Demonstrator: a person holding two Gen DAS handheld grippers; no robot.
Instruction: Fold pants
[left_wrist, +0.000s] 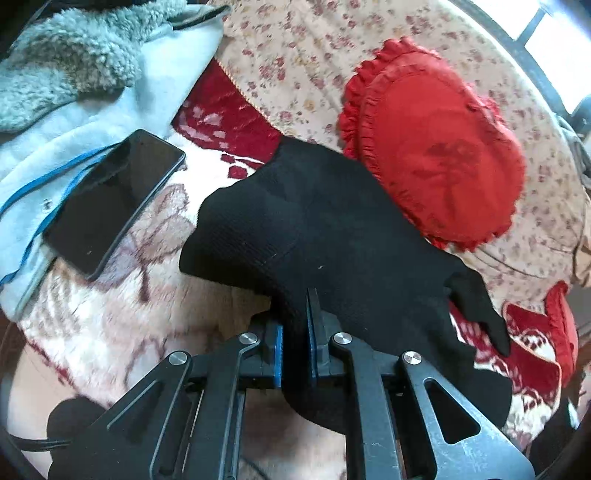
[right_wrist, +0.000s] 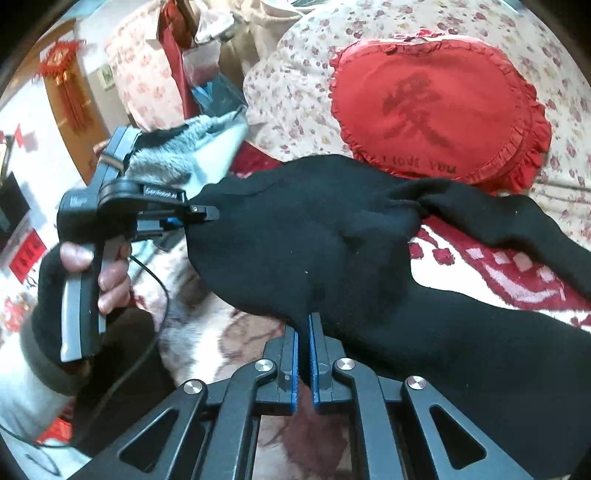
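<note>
The black knit pants (left_wrist: 332, 229) hang lifted above the patterned blanket; they also show in the right wrist view (right_wrist: 314, 236). My left gripper (left_wrist: 295, 332) is shut on their near edge, cloth bunched between the blue pads. In the right wrist view the left gripper (right_wrist: 199, 214) pinches the pants' left edge, held by a gloved hand. My right gripper (right_wrist: 304, 343) is shut on the pants' lower edge. One leg (right_wrist: 498, 221) trails off to the right over the blanket.
A red heart-shaped cushion (left_wrist: 436, 147) (right_wrist: 439, 110) lies behind the pants on a floral quilt (left_wrist: 314, 55). A black phone (left_wrist: 114, 199) rests on a pale fleece garment (left_wrist: 74, 92) at the left. The red-and-white blanket (left_wrist: 110, 314) lies below.
</note>
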